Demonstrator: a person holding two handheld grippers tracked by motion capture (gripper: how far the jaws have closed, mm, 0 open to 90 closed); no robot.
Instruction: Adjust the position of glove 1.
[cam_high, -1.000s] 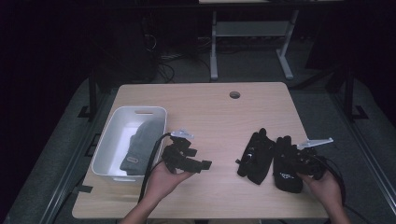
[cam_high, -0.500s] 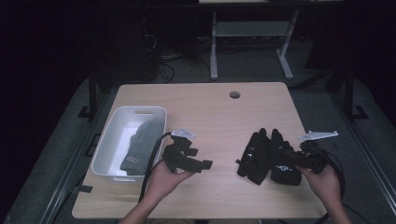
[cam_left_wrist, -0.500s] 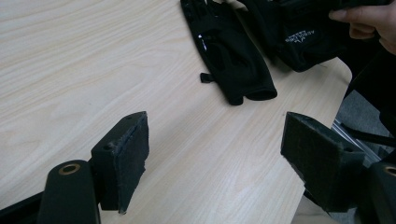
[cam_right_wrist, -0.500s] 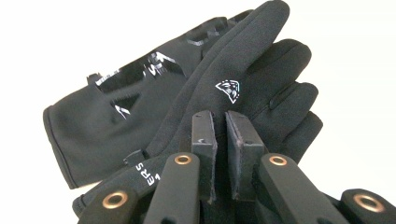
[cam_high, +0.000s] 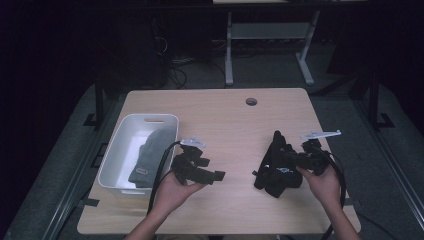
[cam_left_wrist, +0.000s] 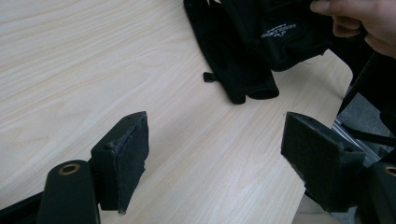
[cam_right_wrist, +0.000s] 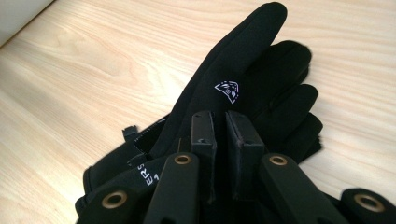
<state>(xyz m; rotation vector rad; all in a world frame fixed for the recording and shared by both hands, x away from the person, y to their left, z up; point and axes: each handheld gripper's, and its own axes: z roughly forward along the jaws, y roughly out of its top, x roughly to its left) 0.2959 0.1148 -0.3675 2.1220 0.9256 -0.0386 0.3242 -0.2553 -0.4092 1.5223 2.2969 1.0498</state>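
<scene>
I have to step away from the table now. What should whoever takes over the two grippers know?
Left gripper: open, holding nothing, over bare table beside the white bin.
Right gripper: shut on the black gloves, which lie right of centre.
Done: one grey glove lies in the bin.
Left: the black gloves probably go into the bin too; they are not there yet.

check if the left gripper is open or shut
Open. In the left gripper view the left gripper has its two padded jaws wide apart with bare table between them, nothing held.
</scene>
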